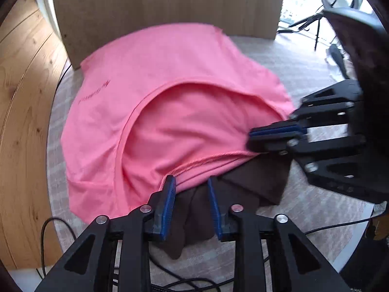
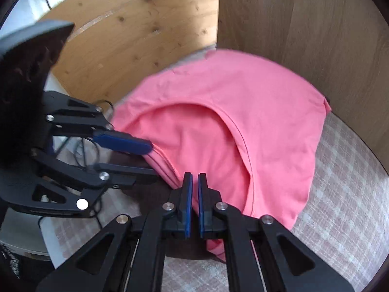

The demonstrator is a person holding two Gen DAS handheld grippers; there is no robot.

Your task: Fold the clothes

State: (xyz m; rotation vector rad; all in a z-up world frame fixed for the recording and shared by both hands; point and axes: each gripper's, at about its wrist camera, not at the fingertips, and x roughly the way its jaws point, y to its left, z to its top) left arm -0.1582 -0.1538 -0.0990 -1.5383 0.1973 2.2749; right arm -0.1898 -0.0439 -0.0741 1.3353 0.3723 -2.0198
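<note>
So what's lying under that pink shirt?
A dark brown cloth pokes out from under the pink shirt near its front edge, on the checked tablecloth. How far it reaches underneath is covered.

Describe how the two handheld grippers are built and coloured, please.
Both the left gripper and the right gripper have matte black frames of flat angular links with triangular cut-outs, joined by round silver pins. Each finger ends in a slim black bar faced with a ribbed blue pad. Behind each frame sits a bulky dark housing. No markings or sleeves are visible.
</note>
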